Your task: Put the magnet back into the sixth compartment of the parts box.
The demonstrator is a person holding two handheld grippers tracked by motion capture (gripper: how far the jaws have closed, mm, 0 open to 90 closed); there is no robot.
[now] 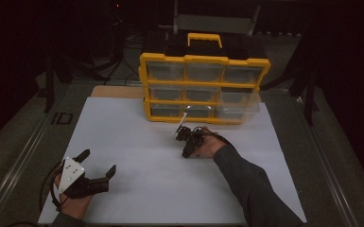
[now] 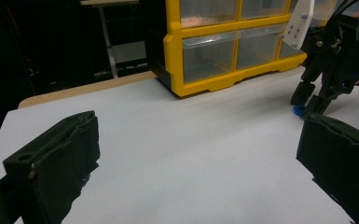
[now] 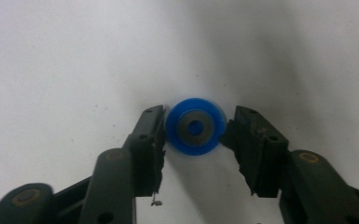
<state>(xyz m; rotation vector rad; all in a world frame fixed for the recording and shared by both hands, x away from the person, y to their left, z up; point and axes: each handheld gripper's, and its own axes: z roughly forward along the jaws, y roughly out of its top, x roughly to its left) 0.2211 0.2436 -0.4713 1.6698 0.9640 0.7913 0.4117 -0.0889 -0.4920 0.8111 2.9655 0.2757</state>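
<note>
No brand, label or writing could be read on anything. The right tool (image 3: 195, 128) pointed down at a blue disc (image 3: 195, 126) with a grey metal centre, lying flat on the counter (image 1: 137, 142) between its tips; both pads sat at the disc's rim, though a firm grasp could not be told. The left tool (image 1: 97, 165) rested released, jaws wide with nothing between them, well apart from the disc. Beyond the right tool stood a yellow organizer (image 1: 203, 87) with clear drawers and a yellow handle. The counter was a white sheet over a wooden top, lightly speckled, and the room around it was dark.
</note>
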